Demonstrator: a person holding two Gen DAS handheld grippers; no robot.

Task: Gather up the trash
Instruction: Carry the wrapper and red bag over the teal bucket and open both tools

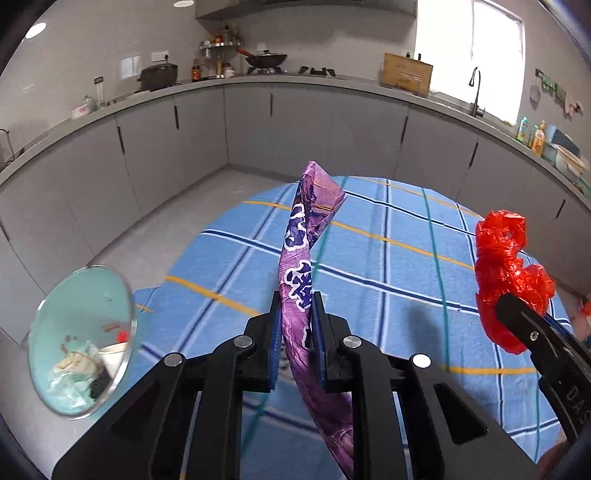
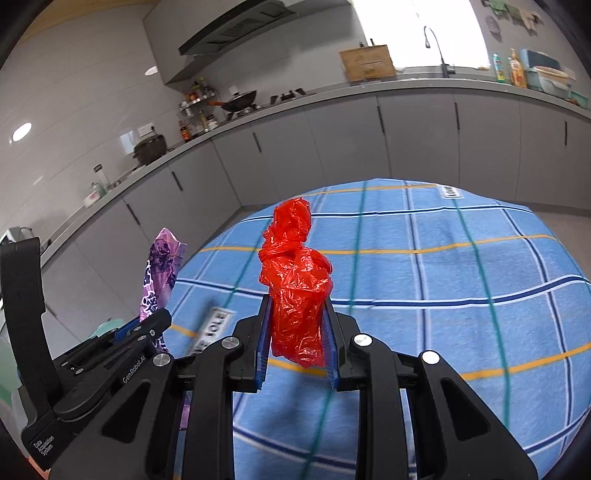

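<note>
Tongs both grip trash above the blue checked bench [image 1: 406, 266]: left tongs [image 1: 295, 314] clench a purple wrapper [image 1: 299, 258], right tongs [image 2: 297, 325] a red bag [image 2: 295, 280]. Best carry both level to the green bin [image 1: 83, 341] at left, releasing over its mouth.

A: home kitchen?

B: yep, grey cabinets [image 1: 303, 122] wrapping the walls, wok [image 1: 266, 59] on the hob (range hood [image 2: 236, 27] above), sink tap [image 1: 475, 92] under the window, checked tablecloth [image 2: 424, 280].

Both wrist views look forward, close above the shared tablecloth [image 1: 388, 258]; kitchen counter [image 2: 406, 86] beyond
</note>
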